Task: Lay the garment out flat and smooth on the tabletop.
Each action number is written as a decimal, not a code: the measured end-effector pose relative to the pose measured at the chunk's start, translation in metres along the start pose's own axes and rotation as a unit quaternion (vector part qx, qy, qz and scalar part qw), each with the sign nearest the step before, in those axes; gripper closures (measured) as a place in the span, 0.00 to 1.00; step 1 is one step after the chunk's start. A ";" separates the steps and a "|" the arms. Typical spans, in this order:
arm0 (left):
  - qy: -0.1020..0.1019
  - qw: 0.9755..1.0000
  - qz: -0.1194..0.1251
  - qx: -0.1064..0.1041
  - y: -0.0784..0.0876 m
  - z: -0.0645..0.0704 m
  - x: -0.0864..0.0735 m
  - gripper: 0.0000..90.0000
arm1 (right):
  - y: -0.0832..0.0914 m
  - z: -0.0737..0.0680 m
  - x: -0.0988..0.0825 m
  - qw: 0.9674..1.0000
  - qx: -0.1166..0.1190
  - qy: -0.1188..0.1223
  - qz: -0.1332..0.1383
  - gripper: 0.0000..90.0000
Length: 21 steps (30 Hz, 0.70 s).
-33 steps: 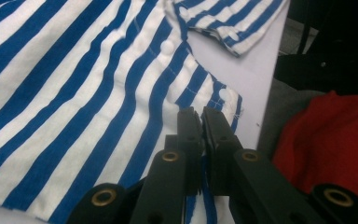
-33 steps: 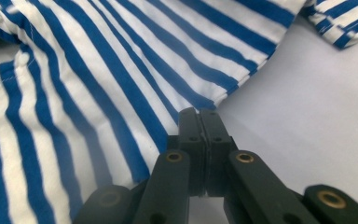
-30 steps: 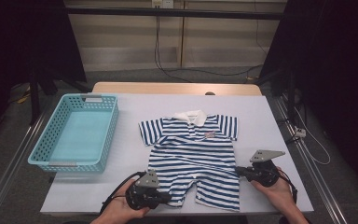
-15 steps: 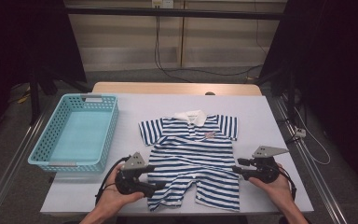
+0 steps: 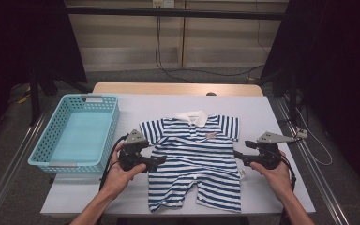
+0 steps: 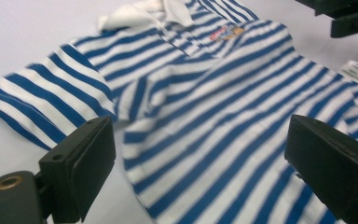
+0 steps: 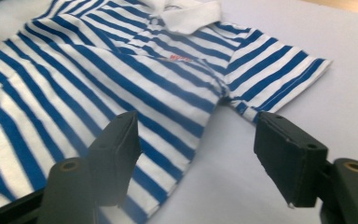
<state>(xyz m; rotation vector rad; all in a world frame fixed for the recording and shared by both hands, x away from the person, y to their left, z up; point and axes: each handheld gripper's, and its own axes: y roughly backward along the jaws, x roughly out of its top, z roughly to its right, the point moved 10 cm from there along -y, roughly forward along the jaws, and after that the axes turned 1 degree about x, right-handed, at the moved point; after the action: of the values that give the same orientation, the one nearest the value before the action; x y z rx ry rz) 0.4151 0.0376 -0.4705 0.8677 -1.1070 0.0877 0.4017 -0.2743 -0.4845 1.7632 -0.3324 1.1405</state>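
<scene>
Dark curtains frame a pale worktop (image 5: pixel 136 197) carrying a turquoise basket (image 5: pixel 77 136) and, spread flat beside it, a blue-and-white striped romper (image 5: pixel 197 159). From the high view, the left hand-held gripper (image 5: pixel 157 161) has slid from the garment's leg hem up to its left side seam, and the right hand-held gripper (image 5: pixel 238 157) hovers at the opposite seam.

Left gripper view: jaws have just been opening, now wide, nothing pinched.

Right gripper view: jaws likewise spreading, free of the cloth. Likely the hems were released, so a fresh grasp at the waist comes next.

Unreadable chest logo (image 5: pixel 210 136) on romper (image 5: pixel 201 159)
</scene>
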 end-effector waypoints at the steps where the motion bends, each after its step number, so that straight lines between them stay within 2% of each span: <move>1: -0.003 1.000 0.006 0.008 -0.002 -0.004 0.002 0.10 | -0.001 0.001 0.001 1.000 -0.001 0.001 0.001 0.33; 3: -0.006 1.000 0.012 0.025 -0.005 -0.013 0.005 0.10 | -0.001 0.004 0.003 1.000 -0.007 0.006 0.008 0.32; 5: 0.004 1.000 0.019 0.023 -0.009 -0.017 0.007 0.11 | -0.002 0.007 0.006 1.000 -0.012 0.003 0.008 0.32; 6: 0.002 0.999 0.016 0.027 -0.010 -0.021 0.006 0.12 | -0.002 0.010 0.007 1.000 -0.013 0.006 0.009 0.31; 7: -0.009 0.999 0.010 0.033 -0.010 -0.025 0.006 0.12 | -0.003 0.011 0.009 1.000 -0.015 0.000 0.013 0.32; 8: 0.007 0.999 0.029 0.032 -0.014 -0.025 0.010 0.12 | -0.004 0.014 0.011 1.000 -0.015 -0.003 0.015 0.32; 9: -0.003 0.999 0.020 0.036 -0.014 -0.029 0.010 0.12 | -0.006 0.016 0.013 1.000 -0.013 -0.003 0.017 0.32; 10: 0.000 0.999 0.019 0.037 -0.016 -0.031 0.012 0.12 | -0.009 0.018 0.015 1.000 -0.012 -0.005 0.017 0.32; 11: -0.007 0.999 0.011 0.031 -0.016 -0.034 0.013 0.12 | -0.010 0.020 0.016 1.000 -0.012 -0.008 0.012 0.33; 12: -0.002 1.000 0.013 0.028 -0.019 -0.035 0.016 0.12 | -0.013 0.021 0.017 1.000 -0.012 -0.011 0.013 0.33; 13: -0.005 0.999 0.012 0.035 -0.020 -0.038 0.019 0.12 | -0.015 0.024 0.019 1.000 -0.013 -0.011 0.010 0.32; 14: 0.001 0.999 0.015 0.033 -0.021 -0.041 0.023 0.12 | -0.017 0.026 0.021 1.000 -0.012 -0.015 0.010 0.31; 15: 0.021 0.999 0.029 0.028 -0.024 -0.040 0.028 0.12 | -0.018 0.028 0.023 1.000 -0.013 -0.017 0.010 0.32; 16: 0.026 0.999 0.037 0.029 -0.028 -0.041 0.033 0.12 | -0.019 0.031 0.026 1.000 -0.015 -0.015 0.015 0.32; 17: 0.023 0.998 0.037 0.034 -0.030 -0.044 0.036 0.12 | -0.020 0.034 0.029 1.000 -0.016 -0.017 0.016 0.32; 18: 0.003 0.999 0.018 0.038 -0.032 -0.050 0.036 0.12 | -0.020 0.036 0.032 1.000 -0.013 -0.018 0.018 0.33; 19: 0.007 0.999 0.010 0.030 -0.035 -0.052 0.038 0.13 | -0.021 0.039 0.035 1.000 -0.010 -0.014 0.022 0.35; 20: 0.018 0.999 0.008 0.032 -0.039 -0.056 0.042 0.13 | -0.022 0.041 0.038 1.000 -0.010 -0.016 0.019 0.36; 21: 0.009 0.999 0.014 0.036 -0.042 -0.061 0.046 0.12 | -0.023 0.044 0.039 1.000 -0.008 -0.014 0.015 0.35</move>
<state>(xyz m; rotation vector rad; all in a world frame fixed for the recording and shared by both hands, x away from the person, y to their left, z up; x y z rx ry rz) 0.5020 0.0326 -0.4672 0.9138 -1.1041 0.1590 0.4615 -0.2890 -0.4698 1.7673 -0.3854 1.1317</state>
